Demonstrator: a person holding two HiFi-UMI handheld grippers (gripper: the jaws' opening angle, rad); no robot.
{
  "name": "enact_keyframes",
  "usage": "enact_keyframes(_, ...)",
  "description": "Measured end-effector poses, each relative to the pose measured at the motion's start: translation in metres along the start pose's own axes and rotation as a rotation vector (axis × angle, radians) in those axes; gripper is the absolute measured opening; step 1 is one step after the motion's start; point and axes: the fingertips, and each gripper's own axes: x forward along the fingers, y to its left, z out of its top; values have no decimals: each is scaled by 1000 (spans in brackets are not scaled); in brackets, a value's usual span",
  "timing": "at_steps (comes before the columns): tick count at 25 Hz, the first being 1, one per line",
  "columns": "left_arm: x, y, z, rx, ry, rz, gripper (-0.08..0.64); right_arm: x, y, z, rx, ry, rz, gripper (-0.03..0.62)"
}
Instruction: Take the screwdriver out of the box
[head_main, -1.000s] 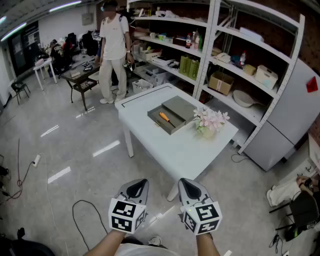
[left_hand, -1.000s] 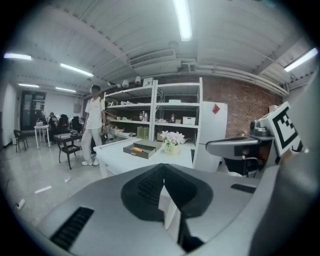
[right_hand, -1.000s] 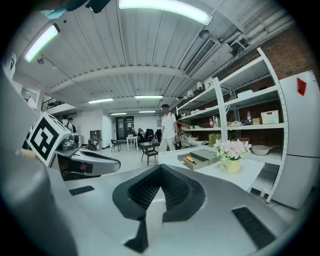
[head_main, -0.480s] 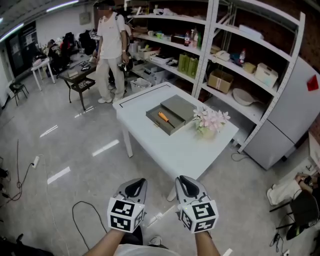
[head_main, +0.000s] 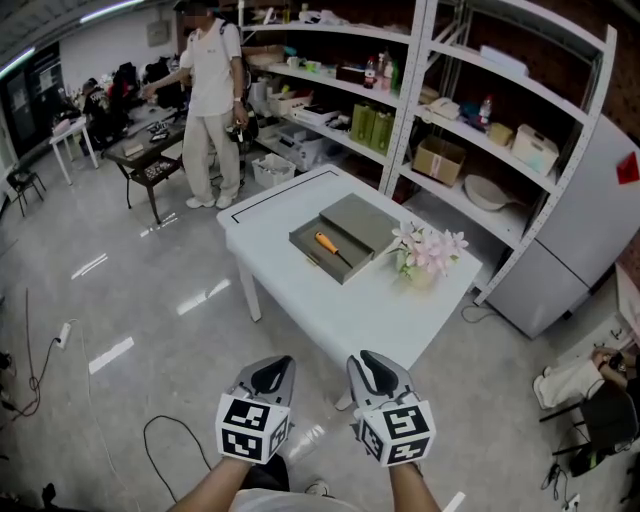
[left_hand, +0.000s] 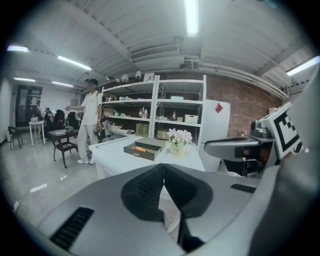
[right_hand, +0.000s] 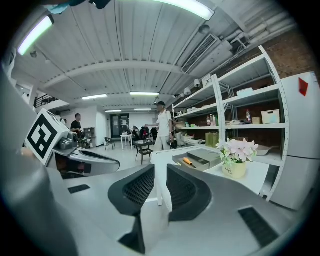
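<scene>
An orange-handled screwdriver (head_main: 327, 243) lies in an open grey box (head_main: 300, 240) on a white table (head_main: 340, 310), well ahead of both grippers. The left gripper view shows the screwdriver (left_hand: 141, 149) and box (left_hand: 150, 155) far off; the right gripper view shows them too, the screwdriver (right_hand: 189, 161) in the box (right_hand: 205, 159). My left gripper (head_main: 272, 368) hovers over the floor before the table, its jaws together (left_hand: 163, 167) with nothing in them. Beside it, my right gripper (head_main: 370, 365) has its jaws opening, a narrow gap (right_hand: 160, 185) between them and nothing in it.
A pot of pink flowers (head_main: 425, 255) stands on the table right of the box. Metal shelving (head_main: 480, 120) and a white cabinet (head_main: 570, 230) line the back and right. A person (head_main: 210, 100) stands beyond the table's left. A cable (head_main: 160, 440) lies on the floor.
Both grippers and the head camera have moved closer to the table. The person in the background has stepped left and raised an arm.
</scene>
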Motion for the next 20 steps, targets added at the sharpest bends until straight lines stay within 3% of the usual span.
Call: enact_keyframes(20, 64, 108, 40, 4, 13, -96, 5, 119, -7, 34, 31, 29, -106, 129)
